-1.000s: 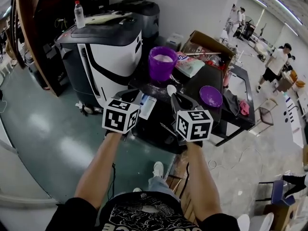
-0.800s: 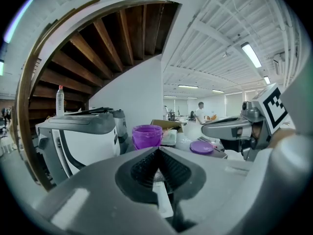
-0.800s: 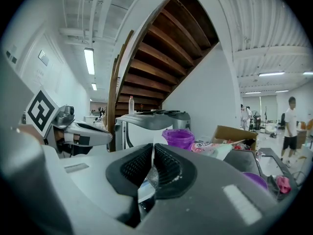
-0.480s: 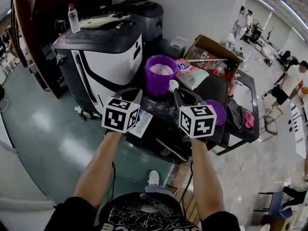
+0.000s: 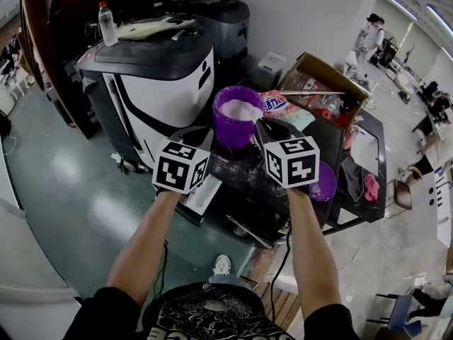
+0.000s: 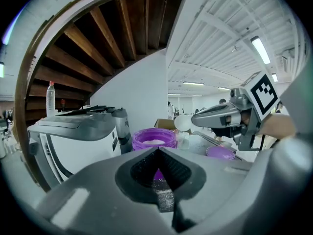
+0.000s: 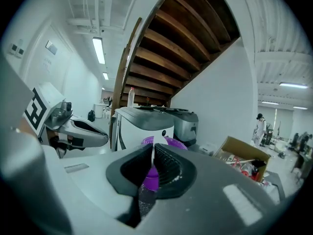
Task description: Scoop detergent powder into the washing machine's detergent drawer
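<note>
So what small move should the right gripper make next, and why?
Probably dip the right gripper forward and down, putting its white scoop into the purple tub: the jaws grip the scoop's handle, its bowl hangs near the tub's rim, and powder lies in the tub.

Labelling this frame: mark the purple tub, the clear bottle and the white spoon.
purple tub [image 5: 232, 132], head view, on its side wall.
clear bottle [image 5: 107, 28], head view, on its body.
white spoon [image 6: 183, 122], left gripper view, on its bowl.
</note>
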A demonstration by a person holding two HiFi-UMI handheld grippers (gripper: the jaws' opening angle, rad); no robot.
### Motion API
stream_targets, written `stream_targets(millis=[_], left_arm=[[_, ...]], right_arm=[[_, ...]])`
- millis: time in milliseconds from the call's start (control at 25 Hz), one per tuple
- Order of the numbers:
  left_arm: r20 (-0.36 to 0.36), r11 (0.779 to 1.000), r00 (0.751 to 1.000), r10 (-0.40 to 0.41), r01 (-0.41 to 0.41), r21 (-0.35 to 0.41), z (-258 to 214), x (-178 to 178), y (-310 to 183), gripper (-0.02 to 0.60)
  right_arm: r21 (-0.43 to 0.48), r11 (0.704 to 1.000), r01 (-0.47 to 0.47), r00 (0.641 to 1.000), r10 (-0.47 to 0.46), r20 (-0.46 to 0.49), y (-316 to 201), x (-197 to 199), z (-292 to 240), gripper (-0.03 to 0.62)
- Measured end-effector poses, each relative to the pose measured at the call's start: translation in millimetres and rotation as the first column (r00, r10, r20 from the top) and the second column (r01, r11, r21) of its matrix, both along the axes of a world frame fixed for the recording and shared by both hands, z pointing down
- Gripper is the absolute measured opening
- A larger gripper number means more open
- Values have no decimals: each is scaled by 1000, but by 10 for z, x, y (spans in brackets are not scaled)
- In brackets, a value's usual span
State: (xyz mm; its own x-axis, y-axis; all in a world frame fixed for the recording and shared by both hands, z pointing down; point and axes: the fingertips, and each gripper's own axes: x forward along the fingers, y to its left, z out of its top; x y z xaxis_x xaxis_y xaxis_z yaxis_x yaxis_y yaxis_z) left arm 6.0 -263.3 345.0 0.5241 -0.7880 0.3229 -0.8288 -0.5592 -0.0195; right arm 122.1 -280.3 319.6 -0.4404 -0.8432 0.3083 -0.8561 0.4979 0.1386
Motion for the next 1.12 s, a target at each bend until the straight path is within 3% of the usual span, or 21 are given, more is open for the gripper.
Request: stream_targets(millis=[320, 560, 1120], left_arm=[[-9, 1000, 1000, -20, 20, 13, 22, 150, -308, 0], [-24, 999, 999, -43, 43, 28, 65, 185, -514, 0], [-69, 992, 991, -118, 121, 38, 81, 87, -829, 0]], right_arm=[[-77, 991, 108, 981, -119, -155, -473, 23, 165, 35], [-159, 975, 156, 964, -185, -191, -792, -12, 309, 35], [-319, 917, 239, 879, -343, -330, -1194, -219, 553, 35]])
